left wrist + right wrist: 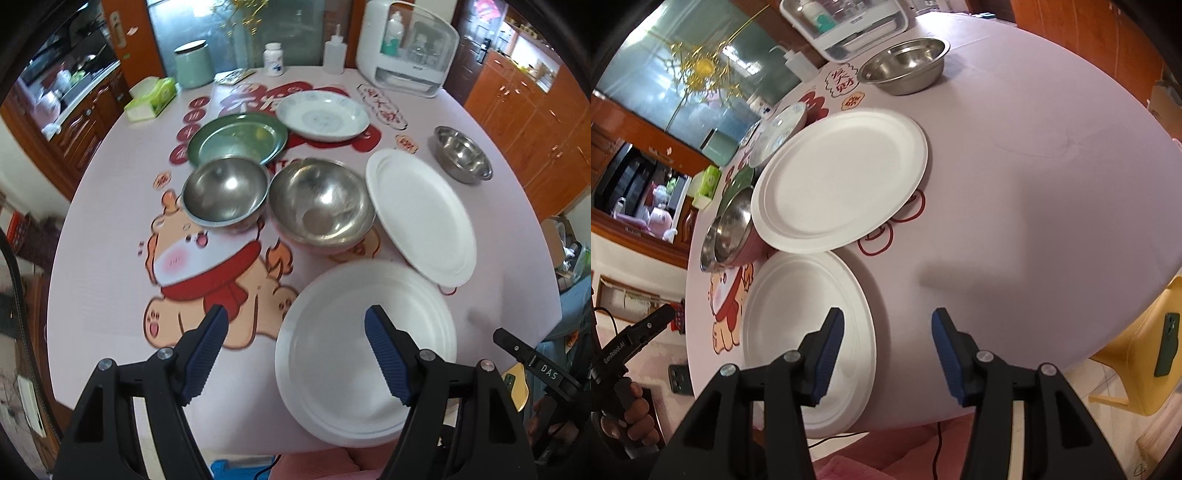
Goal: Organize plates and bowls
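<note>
Two white plates lie on the round table: a near one [364, 350] [805, 339] at the front edge and a far one [419, 216] [842, 181]. Two steel bowls [225, 192] [321, 201] sit side by side mid-table; a third steel bowl [461, 153] [905, 66] stands far right. A green metal plate [238, 138] and a patterned white dish [323, 116] lie behind. My left gripper [295, 325] is open and empty above the near plate's left side. My right gripper [888, 328] is open and empty just right of the near plate.
At the table's back stand a white appliance [406, 48], a mint canister [192, 62], bottles [274, 58] and a tissue box [151, 98]. A yellow chair [1145, 354] stands at the right. Bare tablecloth [1034, 184] spreads to the right of the plates.
</note>
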`<state>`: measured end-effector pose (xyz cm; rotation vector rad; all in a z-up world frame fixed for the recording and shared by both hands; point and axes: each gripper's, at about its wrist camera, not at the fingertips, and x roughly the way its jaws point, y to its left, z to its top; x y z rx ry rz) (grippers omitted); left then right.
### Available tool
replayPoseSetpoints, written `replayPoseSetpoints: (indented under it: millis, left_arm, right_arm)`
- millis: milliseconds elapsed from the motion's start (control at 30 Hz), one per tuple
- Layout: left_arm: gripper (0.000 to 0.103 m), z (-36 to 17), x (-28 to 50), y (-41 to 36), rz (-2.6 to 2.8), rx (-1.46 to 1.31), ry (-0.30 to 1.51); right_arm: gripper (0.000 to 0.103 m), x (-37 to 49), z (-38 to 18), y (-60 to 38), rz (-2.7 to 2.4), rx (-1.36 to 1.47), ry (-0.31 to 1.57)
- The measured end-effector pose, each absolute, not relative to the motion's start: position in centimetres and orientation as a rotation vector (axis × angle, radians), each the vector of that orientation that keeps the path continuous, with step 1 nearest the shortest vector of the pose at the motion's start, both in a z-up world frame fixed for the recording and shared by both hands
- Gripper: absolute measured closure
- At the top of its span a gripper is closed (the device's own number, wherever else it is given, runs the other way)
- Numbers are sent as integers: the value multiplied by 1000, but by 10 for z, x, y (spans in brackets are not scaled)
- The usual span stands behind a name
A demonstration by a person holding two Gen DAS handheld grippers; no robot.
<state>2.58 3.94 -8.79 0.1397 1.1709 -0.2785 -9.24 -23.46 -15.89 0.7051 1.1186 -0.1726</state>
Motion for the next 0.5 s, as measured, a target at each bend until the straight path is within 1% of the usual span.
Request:
replayPoseSetpoints:
  millis: [67,233,500]
  left_arm:
    - [25,-83,32,36,-294,154,1163]
    - [25,-75,47,29,-335,193,1150]
    - [24,-77,75,22,-383,238,1157]
  right_arm:
    - [53,-92,-159,-236,-183,722,1111]
    - [53,-93,-163,-238,-217,769,1101]
    - [53,-89,-171,-235,-247,821,1093]
